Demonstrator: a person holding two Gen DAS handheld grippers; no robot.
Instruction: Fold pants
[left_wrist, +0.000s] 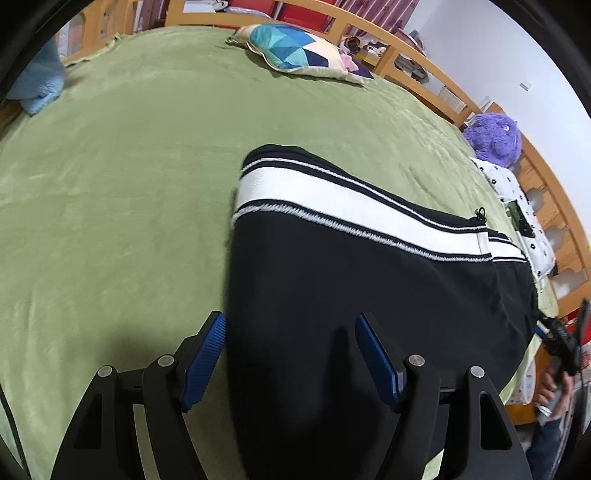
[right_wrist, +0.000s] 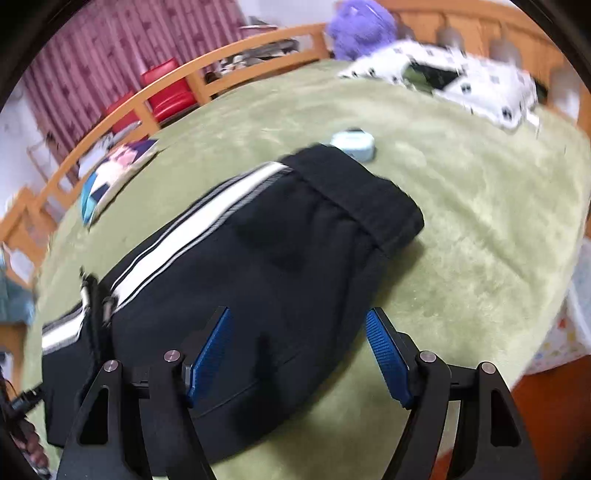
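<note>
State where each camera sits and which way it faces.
Left wrist: on the left gripper, above the cuff end of the pants, facing the geometric pillow; own open fingers and the hand on the other gripper show.
Right wrist: on the right gripper, facing the waistband; own open fingers show.
Shared: pants, green blanket, purple plush.

Black pants (left_wrist: 369, 295) with white side stripe; green blanket (left_wrist: 110, 221); purple plush toy (left_wrist: 493, 138); blue-padded gripper fingers (left_wrist: 205, 363).
</note>
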